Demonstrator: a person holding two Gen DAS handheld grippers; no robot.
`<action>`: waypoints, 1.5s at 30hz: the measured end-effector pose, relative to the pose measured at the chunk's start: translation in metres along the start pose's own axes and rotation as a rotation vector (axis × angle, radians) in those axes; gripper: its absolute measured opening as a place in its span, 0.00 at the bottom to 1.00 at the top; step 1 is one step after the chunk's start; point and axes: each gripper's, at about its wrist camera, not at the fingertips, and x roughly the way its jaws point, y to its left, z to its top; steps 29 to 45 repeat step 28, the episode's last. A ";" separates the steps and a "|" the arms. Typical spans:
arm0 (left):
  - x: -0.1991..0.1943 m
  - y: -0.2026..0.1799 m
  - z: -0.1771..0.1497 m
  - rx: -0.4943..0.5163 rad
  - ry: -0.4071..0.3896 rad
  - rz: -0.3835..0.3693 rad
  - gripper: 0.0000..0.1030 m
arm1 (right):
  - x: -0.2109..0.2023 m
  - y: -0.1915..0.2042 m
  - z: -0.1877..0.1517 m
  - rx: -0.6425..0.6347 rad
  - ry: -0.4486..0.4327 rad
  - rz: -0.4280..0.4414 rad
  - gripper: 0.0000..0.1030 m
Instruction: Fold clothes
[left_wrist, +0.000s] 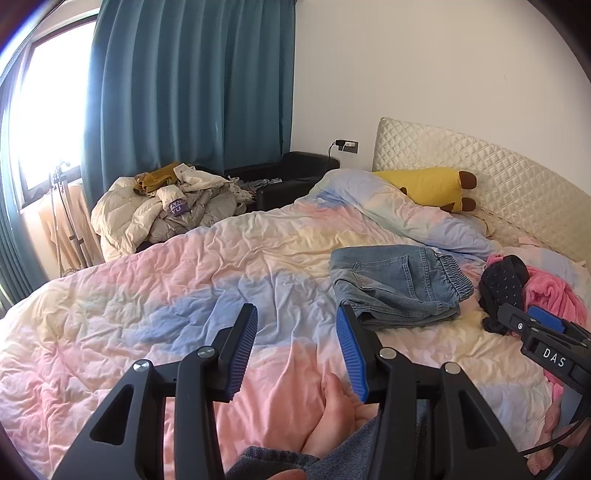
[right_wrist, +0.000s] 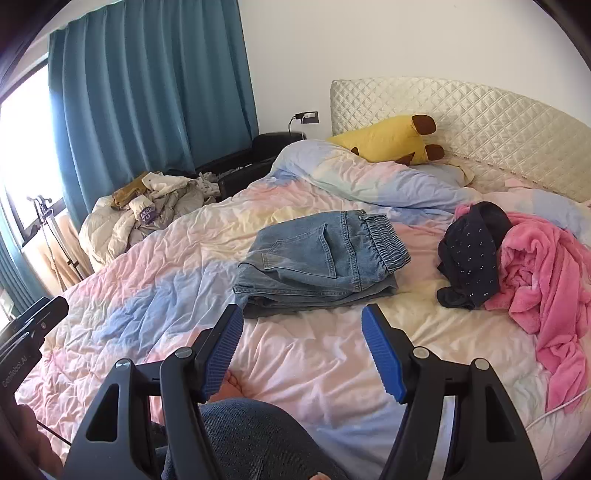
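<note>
the folded blue denim jeans with an elastic waistband (right_wrist: 321, 258) lie flat in the middle of the bed, on the rumpled pastel pink, blue and yellow duvet (right_wrist: 147, 295). just to their right sits a crumpled dark navy dotted garment (right_wrist: 469, 254), touching a fluffy pink fleece robe (right_wrist: 546, 280). the left gripper (left_wrist: 297, 350) and the right gripper (right_wrist: 303, 347) both hover above the duvet, near the jeans, jaws apart and holding nothing. a yellow plush toy (right_wrist: 384, 140) leans by the quilted cream headboard (right_wrist: 480, 118).
</note>
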 end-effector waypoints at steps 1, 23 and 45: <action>0.000 0.000 0.000 0.000 0.001 0.001 0.45 | 0.000 0.000 0.000 -0.002 0.000 -0.004 0.67; 0.012 -0.003 -0.009 -0.001 0.029 -0.007 0.45 | 0.000 0.005 0.003 -0.061 -0.046 -0.080 0.83; 0.013 -0.002 -0.009 -0.006 0.031 -0.018 0.45 | 0.001 0.005 0.004 -0.067 -0.049 -0.087 0.83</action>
